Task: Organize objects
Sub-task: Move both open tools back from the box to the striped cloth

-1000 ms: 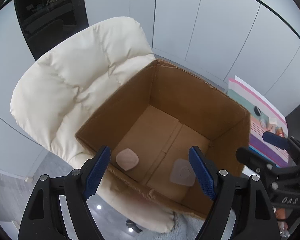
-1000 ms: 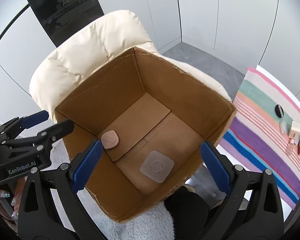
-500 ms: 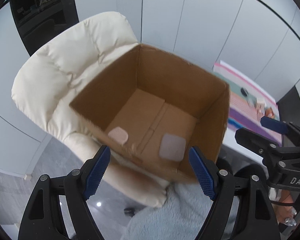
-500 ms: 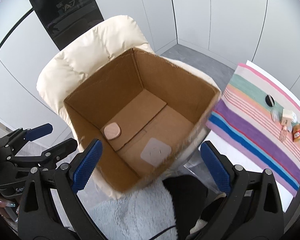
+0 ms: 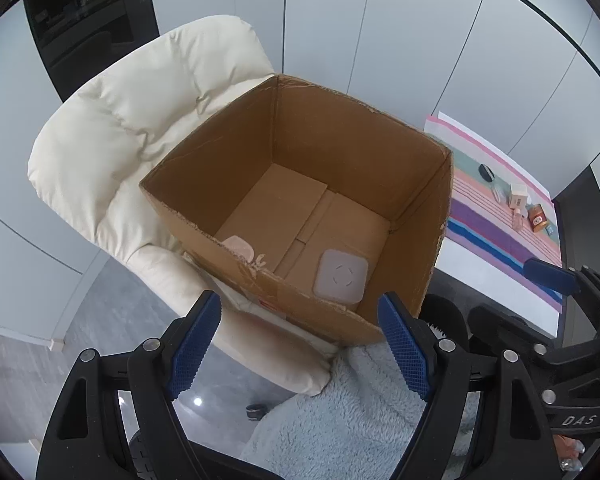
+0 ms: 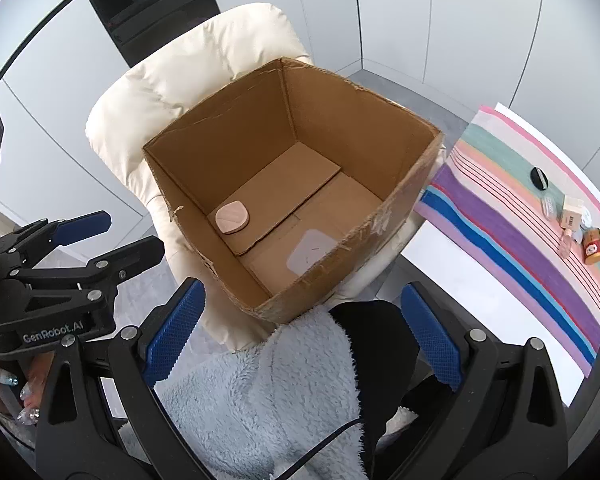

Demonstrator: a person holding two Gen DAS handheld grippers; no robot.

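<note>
An open cardboard box stands on a cream padded chair. On its floor lie a pink rounded compact and a pale square pad. My left gripper is open and empty, just in front of the box's near wall. My right gripper is open and empty, in front of the box's near corner. Each gripper shows in the other's view, the right one and the left one.
A striped cloth covers a white table to the right. Several small items lie on it: a black disc, a small cream box, an orange-brown pack. A light blue fleece lies below the grippers.
Both grippers have pulled back from over the box toward me, so the box now sits farther off and its near wall shows. Both stay open and empty.
</note>
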